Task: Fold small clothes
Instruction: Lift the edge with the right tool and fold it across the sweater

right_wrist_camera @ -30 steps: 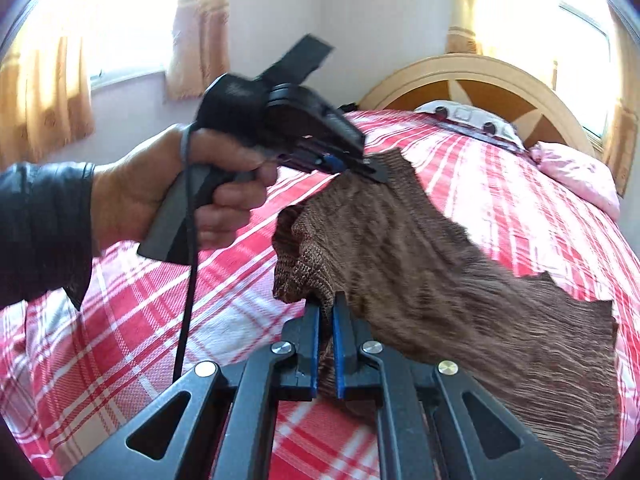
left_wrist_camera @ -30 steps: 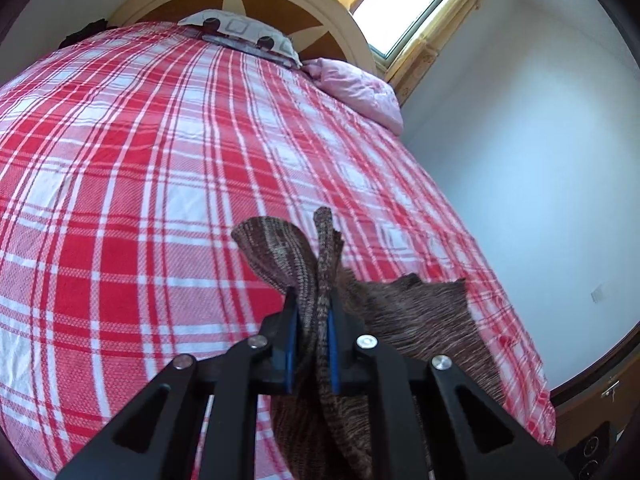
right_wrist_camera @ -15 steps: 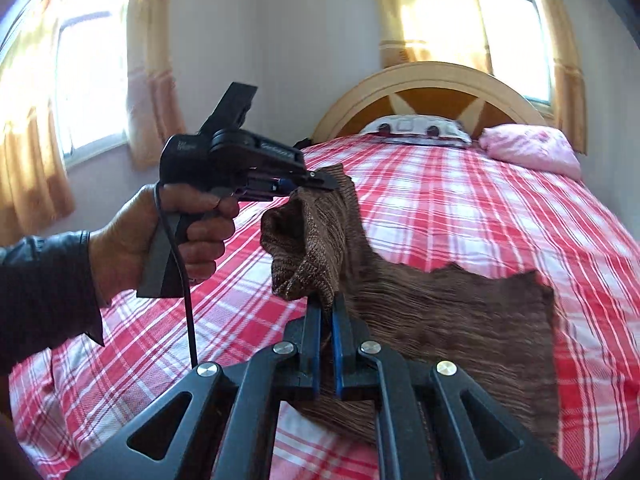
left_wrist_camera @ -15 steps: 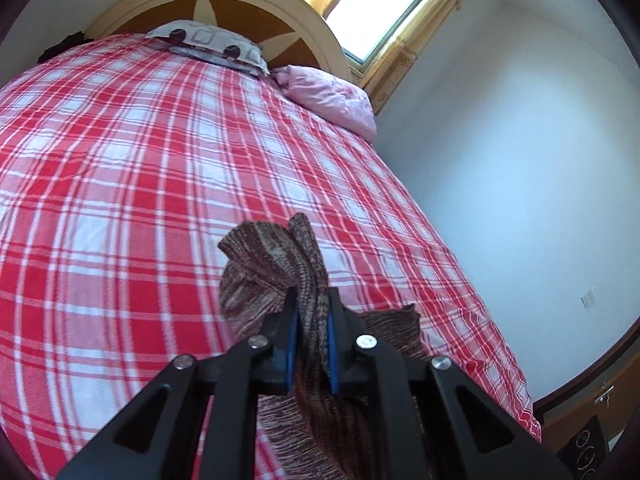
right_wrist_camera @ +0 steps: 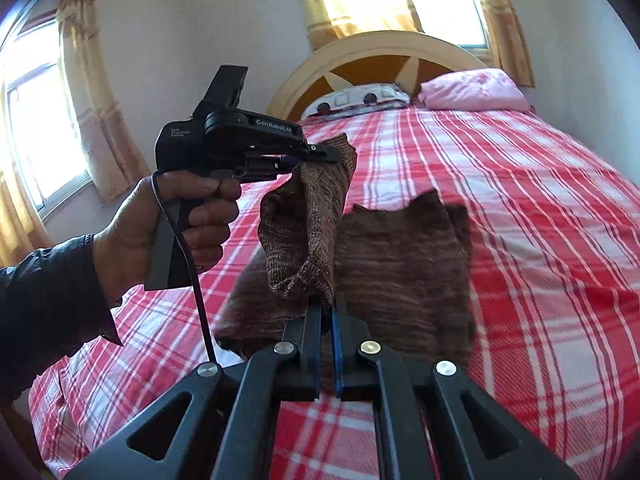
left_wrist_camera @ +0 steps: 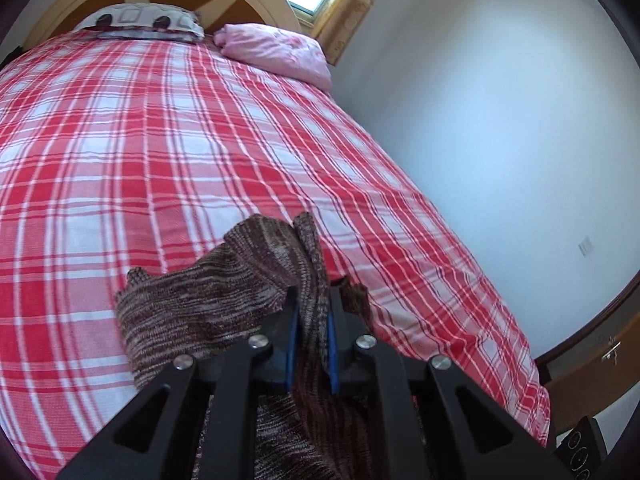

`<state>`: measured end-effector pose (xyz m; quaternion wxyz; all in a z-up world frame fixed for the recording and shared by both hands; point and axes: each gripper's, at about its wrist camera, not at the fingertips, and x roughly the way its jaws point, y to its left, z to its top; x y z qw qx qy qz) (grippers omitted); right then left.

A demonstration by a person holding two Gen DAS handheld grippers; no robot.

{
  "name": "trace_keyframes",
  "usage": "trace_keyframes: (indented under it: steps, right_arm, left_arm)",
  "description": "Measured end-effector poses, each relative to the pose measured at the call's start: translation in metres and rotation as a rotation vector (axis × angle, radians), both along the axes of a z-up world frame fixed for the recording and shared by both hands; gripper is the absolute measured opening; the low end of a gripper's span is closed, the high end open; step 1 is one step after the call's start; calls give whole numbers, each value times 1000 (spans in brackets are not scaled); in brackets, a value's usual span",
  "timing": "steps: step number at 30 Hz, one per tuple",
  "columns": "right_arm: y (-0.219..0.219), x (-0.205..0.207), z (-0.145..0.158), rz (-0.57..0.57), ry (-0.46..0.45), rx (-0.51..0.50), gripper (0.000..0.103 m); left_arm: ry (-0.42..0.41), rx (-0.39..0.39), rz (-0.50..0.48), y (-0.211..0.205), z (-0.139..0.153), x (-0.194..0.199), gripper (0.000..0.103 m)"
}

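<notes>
A brown knitted garment [right_wrist_camera: 404,264] lies partly spread on the red plaid bed [right_wrist_camera: 520,184]. My right gripper [right_wrist_camera: 327,320] is shut on one raised edge of it. My left gripper [left_wrist_camera: 313,312] is shut on another part of the garment [left_wrist_camera: 224,288], which bunches up between its blue pads. In the right wrist view the left gripper [right_wrist_camera: 320,154], held by a hand, pinches the garment's upper corner above the bed, so a fold of knit hangs between the two grippers.
A patterned pillow [left_wrist_camera: 140,20] and a pink pillow [left_wrist_camera: 276,50] lie at the rounded headboard [right_wrist_camera: 384,56]. A white wall [left_wrist_camera: 500,120] runs along the bed's right side. Curtained windows [right_wrist_camera: 44,120] stand at the left and behind the headboard.
Both grippers have carried the held edge forward over the garment towards the headboard. More of the garment now lies flat on the bed. Both stay shut on it.
</notes>
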<state>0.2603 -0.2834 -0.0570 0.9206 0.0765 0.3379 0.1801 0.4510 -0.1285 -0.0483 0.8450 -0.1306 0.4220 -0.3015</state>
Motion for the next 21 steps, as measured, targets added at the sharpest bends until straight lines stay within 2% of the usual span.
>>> trace_keyframes:
  steps: [7, 13, 16, 20, 21]
  right_arm:
    - [-37, -5, -25, -65, 88, 49, 4]
    - [-61, -3, -48, -96, 189, 148, 4]
    - [-68, -3, -55, -82, 225, 198, 4]
    - [-74, -7, -57, -84, 235, 235, 4]
    - [-77, -7, -57, -83, 240, 246, 4]
  left_arm:
    - [28, 57, -45, -42, -20, -5, 12]
    - [-5, 155, -63, -67, -25, -11, 14]
    - [-51, 203, -73, -75, -17, -22, 25]
    - [-168, 230, -84, -67, 5, -51, 62]
    - [-189, 225, -86, -63, 9, -56, 64]
